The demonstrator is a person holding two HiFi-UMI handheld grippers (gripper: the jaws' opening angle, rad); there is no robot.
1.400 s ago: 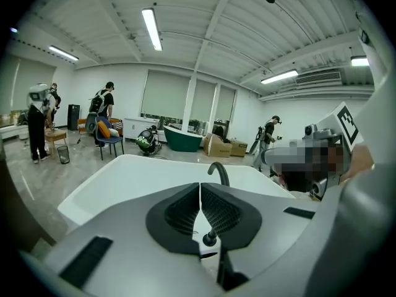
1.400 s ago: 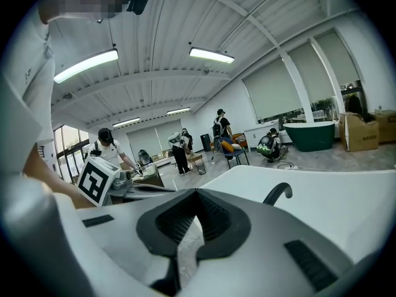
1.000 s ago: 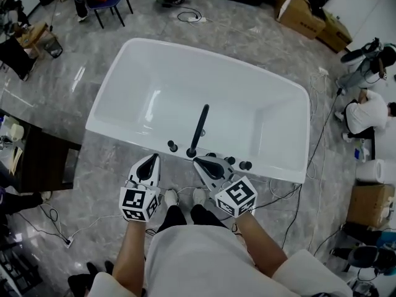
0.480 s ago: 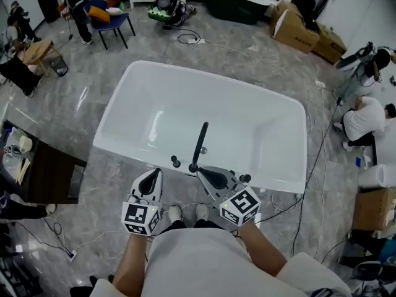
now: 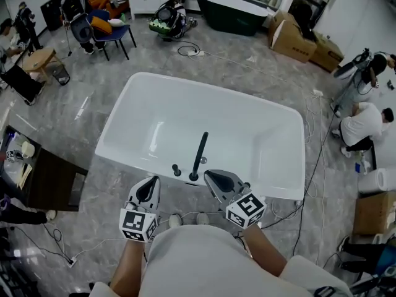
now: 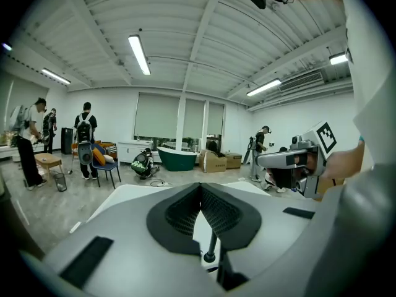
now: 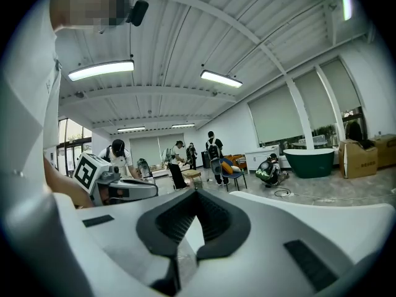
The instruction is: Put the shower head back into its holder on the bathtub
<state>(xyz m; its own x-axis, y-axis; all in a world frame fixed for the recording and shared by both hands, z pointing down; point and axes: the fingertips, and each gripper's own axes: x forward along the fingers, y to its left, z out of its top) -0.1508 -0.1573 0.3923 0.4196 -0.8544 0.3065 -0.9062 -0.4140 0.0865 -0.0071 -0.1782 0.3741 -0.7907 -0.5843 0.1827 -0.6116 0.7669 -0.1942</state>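
Head view gives me the large white bathtub (image 5: 247, 125) on the grey marbled floor (image 5: 80, 104). My left gripper (image 5: 150, 186) and right gripper (image 5: 213, 178) hang at its near rim, each with jaws pressed together on nothing. The slim black shower head (image 5: 199, 155) stands up from that rim between them, with a small black knob (image 5: 176, 169) just beside it.

Right gripper (image 7: 197, 195): jaws together, nothing between them. Left gripper (image 7: 145, 189) alongside, at left. White bathtub (image 7: 322, 206) beyond; green tub (image 7: 309, 163) far right.
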